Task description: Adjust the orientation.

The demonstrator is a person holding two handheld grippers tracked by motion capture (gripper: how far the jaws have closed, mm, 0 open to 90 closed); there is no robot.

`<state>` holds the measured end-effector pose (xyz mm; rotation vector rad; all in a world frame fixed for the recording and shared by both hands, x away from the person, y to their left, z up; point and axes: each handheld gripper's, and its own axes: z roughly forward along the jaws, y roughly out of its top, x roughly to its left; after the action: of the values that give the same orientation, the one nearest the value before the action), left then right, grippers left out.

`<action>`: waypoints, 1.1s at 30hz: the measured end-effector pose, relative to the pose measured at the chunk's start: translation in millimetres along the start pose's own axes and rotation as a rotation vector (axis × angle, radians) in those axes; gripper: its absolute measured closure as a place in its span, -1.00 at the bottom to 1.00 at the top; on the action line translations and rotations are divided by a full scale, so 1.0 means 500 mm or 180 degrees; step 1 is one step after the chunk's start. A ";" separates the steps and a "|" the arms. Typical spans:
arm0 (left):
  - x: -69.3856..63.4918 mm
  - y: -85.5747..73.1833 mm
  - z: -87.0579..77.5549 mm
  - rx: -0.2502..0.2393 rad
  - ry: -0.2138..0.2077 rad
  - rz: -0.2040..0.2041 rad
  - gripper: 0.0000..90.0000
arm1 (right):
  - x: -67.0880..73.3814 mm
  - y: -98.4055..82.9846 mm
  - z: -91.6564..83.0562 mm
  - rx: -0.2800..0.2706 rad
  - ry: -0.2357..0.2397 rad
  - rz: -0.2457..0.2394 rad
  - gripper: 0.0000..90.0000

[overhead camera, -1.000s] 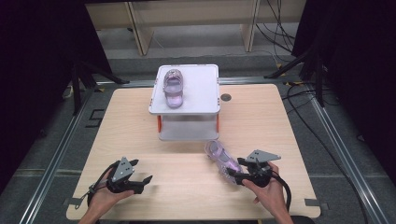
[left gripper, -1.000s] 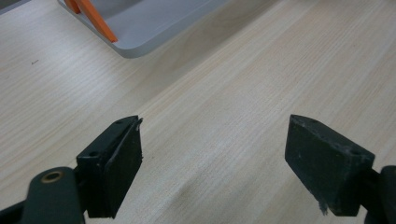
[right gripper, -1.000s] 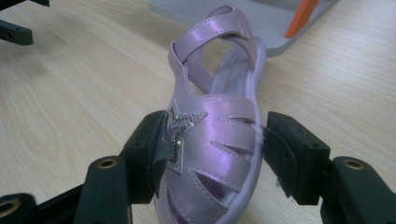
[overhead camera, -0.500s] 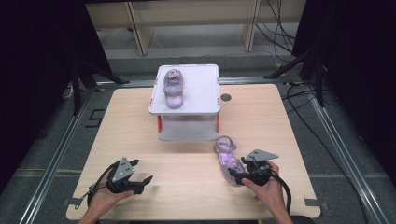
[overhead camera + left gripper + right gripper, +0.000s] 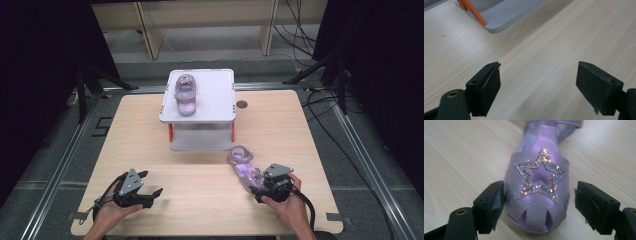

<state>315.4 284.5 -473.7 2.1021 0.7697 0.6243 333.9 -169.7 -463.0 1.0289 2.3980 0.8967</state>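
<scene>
The small lilac strappy sandal with a glittery star [image 5: 537, 195] looks light, soft-strapped and slick; a hold across its stiffer toe sides seems safest. The right gripper [image 5: 539, 207] has just been opening its jaws, which now flank the toe, the left pad at its edge, without clamping it. The left gripper [image 5: 537, 87] gapes wide, with nothing between its jaws.

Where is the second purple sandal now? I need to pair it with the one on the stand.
The second purple sandal lies on the table, right of centre in the high view, between the white stand and the right gripper.
</scene>
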 end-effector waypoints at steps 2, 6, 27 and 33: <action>0.003 0.000 -0.001 0.0052 -0.0005 0.0040 -0.58 | -0.012 -0.006 -0.005 0.0014 -0.0030 0.0056 -0.46; -0.001 0.001 0.001 -0.0010 0.0015 0.0000 -0.57 | -0.026 -0.011 -0.012 0.0050 -0.0129 0.0110 -0.45; -0.001 0.000 0.000 -0.0030 0.0021 -0.0023 -0.57 | -0.039 -0.007 -0.024 -0.0381 -0.0101 0.0584 -0.42; 0.003 0.001 -0.001 0.0040 0.0027 0.0047 -0.57 | -0.018 0.004 -0.002 -0.0267 -0.0168 0.0481 -0.52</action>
<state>316.3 285.7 -472.8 2.1194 0.7655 0.6383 340.2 -175.5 -460.3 1.1984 2.2433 0.9993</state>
